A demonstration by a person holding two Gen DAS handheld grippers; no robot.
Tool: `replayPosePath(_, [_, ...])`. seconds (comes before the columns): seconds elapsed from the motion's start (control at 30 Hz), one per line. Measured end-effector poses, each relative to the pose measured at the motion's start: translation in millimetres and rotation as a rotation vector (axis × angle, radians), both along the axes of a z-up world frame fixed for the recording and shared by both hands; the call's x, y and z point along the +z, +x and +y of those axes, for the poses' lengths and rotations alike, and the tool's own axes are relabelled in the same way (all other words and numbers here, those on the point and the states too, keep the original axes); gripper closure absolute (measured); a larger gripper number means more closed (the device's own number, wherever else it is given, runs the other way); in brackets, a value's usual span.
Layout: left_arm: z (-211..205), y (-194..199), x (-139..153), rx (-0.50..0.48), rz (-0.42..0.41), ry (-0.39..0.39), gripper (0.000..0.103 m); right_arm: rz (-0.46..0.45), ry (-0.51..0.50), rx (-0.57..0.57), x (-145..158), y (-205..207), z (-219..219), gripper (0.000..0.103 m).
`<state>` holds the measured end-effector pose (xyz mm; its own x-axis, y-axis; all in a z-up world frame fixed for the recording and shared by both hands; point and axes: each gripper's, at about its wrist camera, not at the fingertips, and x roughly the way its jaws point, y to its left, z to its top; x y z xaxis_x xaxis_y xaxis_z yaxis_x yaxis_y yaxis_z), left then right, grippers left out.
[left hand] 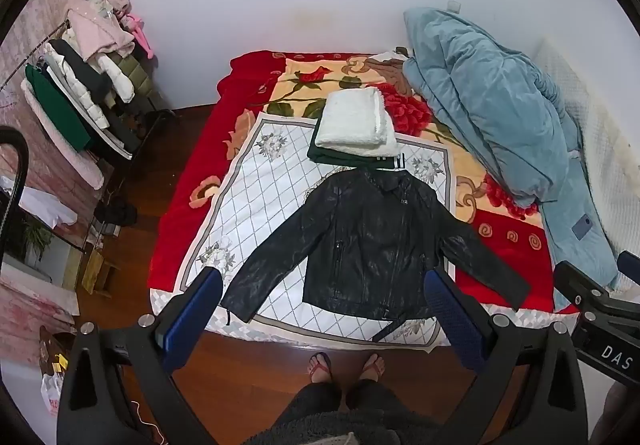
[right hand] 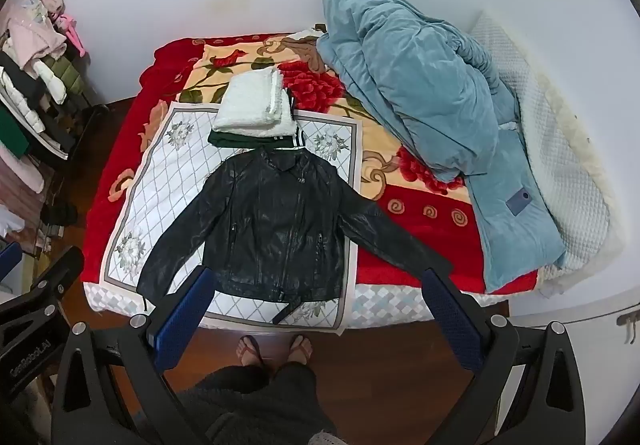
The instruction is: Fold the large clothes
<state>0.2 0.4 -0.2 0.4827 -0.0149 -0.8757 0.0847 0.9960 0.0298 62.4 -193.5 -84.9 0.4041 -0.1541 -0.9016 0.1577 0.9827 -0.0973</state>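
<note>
A black leather jacket (left hand: 368, 241) lies flat, front up, sleeves spread, on a white quilted mat (left hand: 256, 197) on the bed; it also shows in the right wrist view (right hand: 276, 229). Just beyond its collar sits a stack of folded clothes: a white fleece (left hand: 356, 123) on a dark green garment (left hand: 340, 157). My left gripper (left hand: 324, 285) is open and empty, held high above the jacket's hem. My right gripper (right hand: 316, 285) is open and empty, also well above the bed's near edge.
A rumpled blue duvet (left hand: 496, 117) fills the bed's right side. A clothes rack (left hand: 80, 85) with several garments stands at the left. The person's feet (left hand: 344, 365) in flip-flops stand on the wooden floor at the bed's near edge. A white wall is behind.
</note>
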Motion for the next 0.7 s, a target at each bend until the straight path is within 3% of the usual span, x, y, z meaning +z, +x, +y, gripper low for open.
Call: replayPosePath(0.7, [-0.3,-0.1,0.1,0.000,-0.013,0.012,0.000,0.006,-0.005,-0.001,1.3,-2.6,3.1,0.000])
